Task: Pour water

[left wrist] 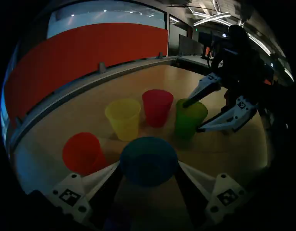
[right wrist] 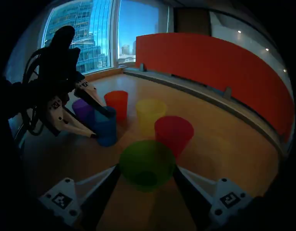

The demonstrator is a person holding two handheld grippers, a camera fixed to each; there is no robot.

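On the wooden table (left wrist: 232, 154), the dark blue cup (left wrist: 148, 161) sits low in the left gripper view, its round mouth pinched between the two fingers of the left gripper (left wrist: 148, 166). Right of the yellow cup (left wrist: 123, 117) and red cup (left wrist: 157, 107), the translucent green cup (left wrist: 189, 115) is clasped by the right gripper (left wrist: 192, 118). The dim light hides whether either held cup has water in it.

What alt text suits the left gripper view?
A hand-held gripper clasps a blue cup on a table. Beyond: orange cup, yellow cup, red cup and green cup, the last held by a second hand-held gripper.
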